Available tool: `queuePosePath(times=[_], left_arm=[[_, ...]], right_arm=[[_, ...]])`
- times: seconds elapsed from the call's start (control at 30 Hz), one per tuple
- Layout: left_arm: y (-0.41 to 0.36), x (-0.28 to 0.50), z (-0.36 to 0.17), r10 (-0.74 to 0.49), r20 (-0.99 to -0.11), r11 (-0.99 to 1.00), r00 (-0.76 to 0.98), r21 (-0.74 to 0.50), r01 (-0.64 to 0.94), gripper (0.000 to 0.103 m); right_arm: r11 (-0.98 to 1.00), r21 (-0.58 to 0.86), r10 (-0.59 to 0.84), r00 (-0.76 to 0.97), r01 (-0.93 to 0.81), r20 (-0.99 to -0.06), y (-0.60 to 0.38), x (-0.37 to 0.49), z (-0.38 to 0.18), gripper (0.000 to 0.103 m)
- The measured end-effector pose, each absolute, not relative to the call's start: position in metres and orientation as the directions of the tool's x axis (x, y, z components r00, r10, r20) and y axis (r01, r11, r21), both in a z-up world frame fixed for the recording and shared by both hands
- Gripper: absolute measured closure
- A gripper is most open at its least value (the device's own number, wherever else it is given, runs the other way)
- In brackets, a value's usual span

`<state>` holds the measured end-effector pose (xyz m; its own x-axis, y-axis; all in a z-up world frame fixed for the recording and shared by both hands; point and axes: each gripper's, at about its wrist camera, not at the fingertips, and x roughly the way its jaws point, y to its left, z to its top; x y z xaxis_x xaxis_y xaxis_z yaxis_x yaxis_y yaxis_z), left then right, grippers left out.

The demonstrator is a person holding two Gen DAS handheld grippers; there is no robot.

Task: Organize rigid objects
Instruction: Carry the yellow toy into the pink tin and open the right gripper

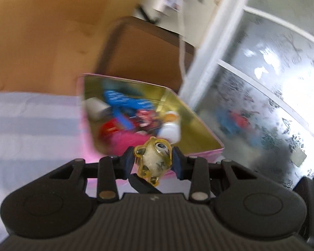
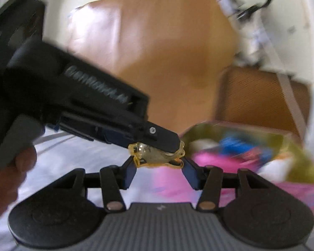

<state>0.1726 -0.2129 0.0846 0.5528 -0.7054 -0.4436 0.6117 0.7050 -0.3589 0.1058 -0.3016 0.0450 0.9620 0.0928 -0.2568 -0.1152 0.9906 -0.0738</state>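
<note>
left wrist view: a two-handed pinch over the tin, and how it could slip

left wrist view showed the left tongs clenched on a small yellow translucent figurine, its blue pads pressing both sides of the toy. right wrist view showed the right tongs with their blue pads spread to either side of the same figurine; whether they touched it or only bracketed it could not be told through the blur. a dark fingertip, probably the right one, crossed under the toy in the left view.

beyond the tongs lay a pink tin with a gold lining, already holding a jumble of blue, red, pink and white objects. it sat on a pale striped surface, possibly a bed, beside a frosted window.

the main risk, as i judged it, was the handover itself. the toy looked hard, glossy and lumpy, so two pairs of pads squeezing at odd angles could have flicked it out sideways. if one pair let go before the other gripped, it would have dropped short of the tin and bounced off. the heavy blur suggested fast motion, which would have worsened any mistiming. the tongs could also have knocked each other.
</note>
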Motion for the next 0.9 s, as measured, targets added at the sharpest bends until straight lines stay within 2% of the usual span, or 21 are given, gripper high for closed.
queuePosePath(times=[0.17,0.27,0.3,0.33,0.37,0.47,0.57,0.83,0.9], left_arm=[[-0.283,0.203,0.076,-0.721,-0.469,0.679,0.51,-0.329,0.656,0.062],[-0.31,0.221,0.062,-0.67,-0.512,0.722,0.537,-0.283,0.631,0.049],[-0.313,0.225,0.058,-0.643,-0.531,0.746,0.553,-0.269,0.609,0.048],[-0.314,0.23,0.055,-0.62,-0.54,0.767,0.568,-0.267,0.584,0.043],[-0.311,0.232,0.053,-0.625,-0.529,0.769,0.574,-0.289,0.571,0.038],[-0.303,0.232,0.054,-0.593,-0.519,0.801,0.616,-0.304,0.515,0.04],[-0.289,0.225,0.062,-0.566,-0.508,0.823,0.649,-0.299,0.483,0.04],[-0.216,0.155,0.081,-0.38,-0.492,0.918,0.783,-0.1,0.383,0.037],[-0.193,0.135,0.081,-0.341,-0.489,0.933,0.803,-0.067,0.355,0.03]], right_arm=[[0.999,0.051,0.015,0.963,-0.001,-0.269,-0.367,0.126,0.045,0.054],[0.995,0.081,-0.034,0.968,0.056,-0.247,-0.4,0.144,0.037,0.052],[0.992,0.097,-0.057,0.975,0.079,-0.213,-0.408,0.148,0.031,0.049],[0.989,0.093,-0.089,0.97,0.113,-0.226,-0.414,0.153,0.029,0.045],[0.988,0.087,-0.101,0.964,0.126,-0.246,-0.418,0.157,0.029,0.045],[0.985,0.142,-0.062,0.97,0.098,-0.237,-0.425,0.153,0.025,0.046],[0.987,0.13,-0.06,0.969,0.094,-0.241,-0.421,0.152,0.022,0.046],[0.981,0.123,-0.125,0.971,0.152,-0.203,-0.418,0.14,0.021,0.046],[0.972,0.15,-0.147,0.964,0.183,-0.223,-0.417,0.129,0.023,0.046]])
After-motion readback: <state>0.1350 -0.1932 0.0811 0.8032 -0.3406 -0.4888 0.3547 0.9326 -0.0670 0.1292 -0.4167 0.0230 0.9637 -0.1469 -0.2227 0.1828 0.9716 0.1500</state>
